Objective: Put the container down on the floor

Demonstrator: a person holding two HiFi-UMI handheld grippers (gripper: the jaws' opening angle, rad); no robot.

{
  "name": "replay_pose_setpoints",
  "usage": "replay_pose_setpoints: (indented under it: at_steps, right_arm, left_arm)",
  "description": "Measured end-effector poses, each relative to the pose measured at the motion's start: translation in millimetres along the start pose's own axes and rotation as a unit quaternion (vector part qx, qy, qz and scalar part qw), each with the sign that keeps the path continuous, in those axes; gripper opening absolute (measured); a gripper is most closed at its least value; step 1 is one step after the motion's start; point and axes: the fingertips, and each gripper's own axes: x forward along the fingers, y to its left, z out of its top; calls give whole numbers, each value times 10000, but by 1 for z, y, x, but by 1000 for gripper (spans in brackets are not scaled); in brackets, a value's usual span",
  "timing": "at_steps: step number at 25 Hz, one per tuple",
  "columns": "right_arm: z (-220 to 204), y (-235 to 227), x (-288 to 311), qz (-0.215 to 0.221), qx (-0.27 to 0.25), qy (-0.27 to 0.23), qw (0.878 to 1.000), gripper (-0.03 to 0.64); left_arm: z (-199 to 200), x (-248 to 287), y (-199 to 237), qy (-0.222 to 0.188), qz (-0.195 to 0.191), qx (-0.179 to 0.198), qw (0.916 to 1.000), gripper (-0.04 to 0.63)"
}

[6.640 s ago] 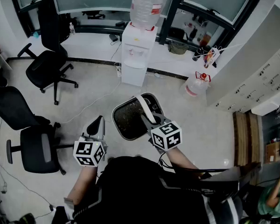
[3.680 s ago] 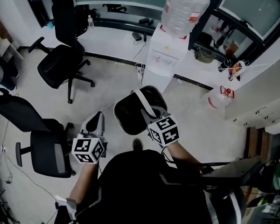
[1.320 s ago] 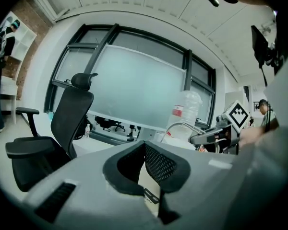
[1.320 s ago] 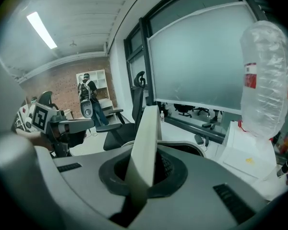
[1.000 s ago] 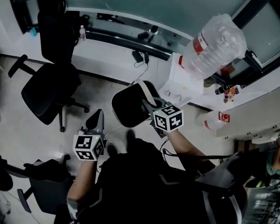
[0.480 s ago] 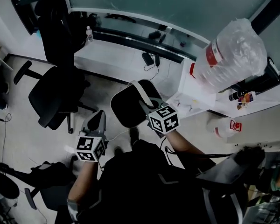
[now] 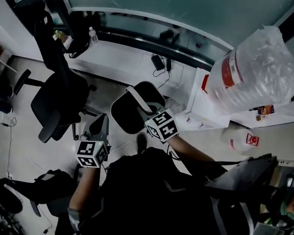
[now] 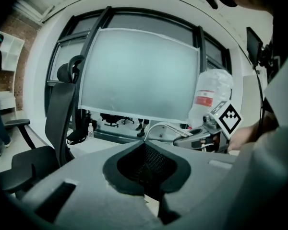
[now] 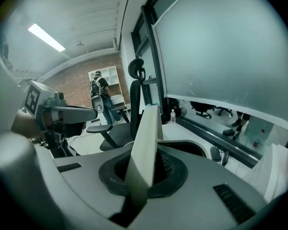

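**A:** Entries, left to right. First?

**B:** Chair [image 7: 59, 99], black, far left. It bounds the free floor [image 7: 110, 91] on that side.

**A:** Next.

**B:** Left claw [image 7: 101, 122], jaws together on nothing. It is carried low beside the load and apart from it. I judge it spare, since one handle needs only one grip.

**A:** The task's item?

**B:** Container [image 7: 123, 115], black mesh, mouth up. It hangs above the floor in front of the person, between chair and dispenser. By my reading it is not set down yet.

**A:** Held how?

**B:** Handle [image 7: 135, 96], a white band arching over the mouth. Right claw [image 7: 146, 114] is clamped on it, with the band passing edge-on between the jaws. A grip at the top likely lets the container hang level and go straight down.

**A:** Rightmost?

**B:** Dispenser [image 7: 201, 106], white, with bottle [image 7: 257, 70] on top. It stands just right of the container, so setting down wants the open floor to its left.
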Motion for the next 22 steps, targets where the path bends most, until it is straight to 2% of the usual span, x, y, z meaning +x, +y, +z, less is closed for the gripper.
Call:
replay_pose_setpoints:
  at_steps: [8, 22]
  right_arm:
    - [7, -28, 34, 31, -110, 87, 9999, 8]
    - [-28, -57, 136, -192, -222, 501, 9983, 8]
  left_arm:
    - [-5, 40, 15, 222, 117, -84, 9997, 8]
    - [-60, 117, 99, 689, -319, -80, 9971, 8]
